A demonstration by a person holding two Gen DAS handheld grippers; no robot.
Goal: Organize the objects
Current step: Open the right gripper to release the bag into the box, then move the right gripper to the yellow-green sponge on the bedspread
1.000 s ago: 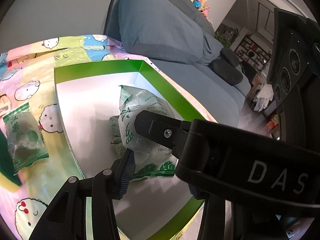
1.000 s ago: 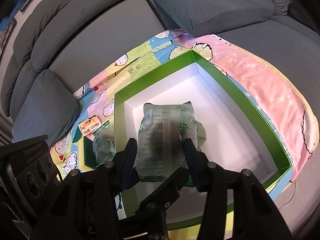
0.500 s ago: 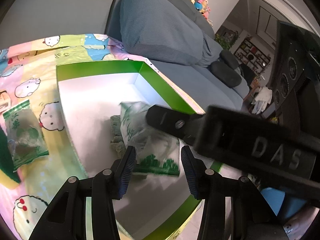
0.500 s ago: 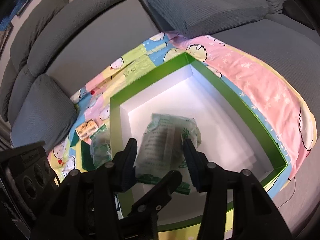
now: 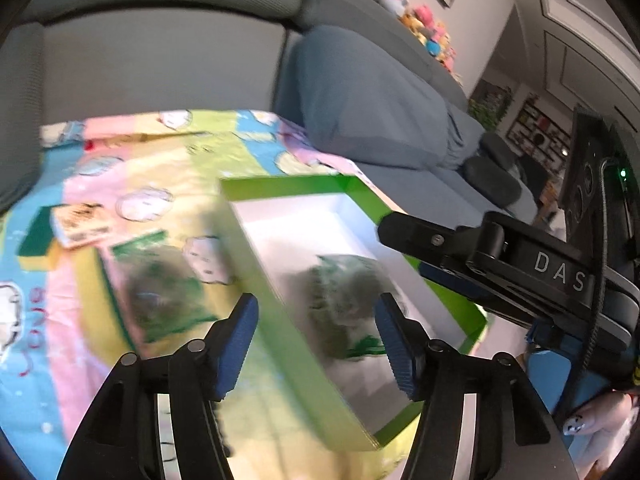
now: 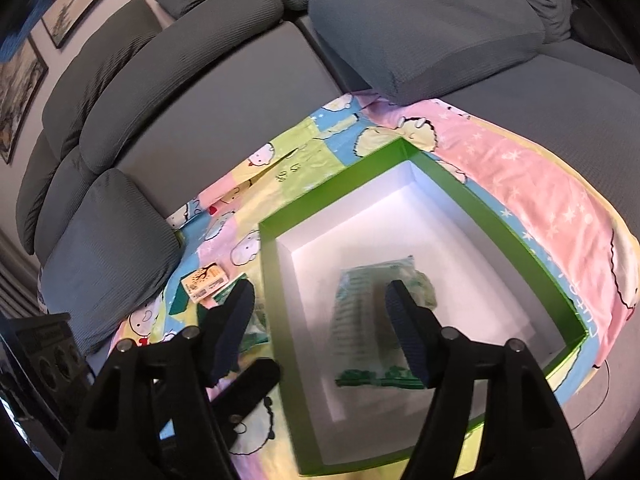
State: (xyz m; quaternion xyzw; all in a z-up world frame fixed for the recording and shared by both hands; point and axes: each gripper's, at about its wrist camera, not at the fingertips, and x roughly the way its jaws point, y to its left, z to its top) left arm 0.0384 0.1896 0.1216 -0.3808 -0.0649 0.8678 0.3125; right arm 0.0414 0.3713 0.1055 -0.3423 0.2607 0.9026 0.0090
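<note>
A clear packet with green print (image 5: pixel 344 300) (image 6: pixel 360 320) lies inside the green box with a white floor (image 5: pixel 288 184) (image 6: pixel 272 280), on top of a smaller green bundle. My left gripper (image 5: pixel 316 340) hovers over the box's near wall, jaws opening, nothing between the pads. My right gripper (image 6: pixel 320 332) hangs above the packet, jaws opening too and clear of it. A second packet of the same kind (image 5: pixel 160 292) (image 6: pixel 250 320) lies on the cartoon cloth left of the box. The left view is blurred.
A small printed carton (image 5: pixel 78 222) (image 6: pixel 204 280) rests on a green and yellow sponge (image 5: pixel 36 244) on the cloth. Grey sofa cushions (image 6: pixel 420 20) stand behind and around the cloth. The right gripper's black body (image 5: pixel 520 268) crosses the left view.
Both grippers held the packet over the box a second ago; both have opened and let it drop into the box. The left gripper has pulled back and risen, swinging towards the cloth.
</note>
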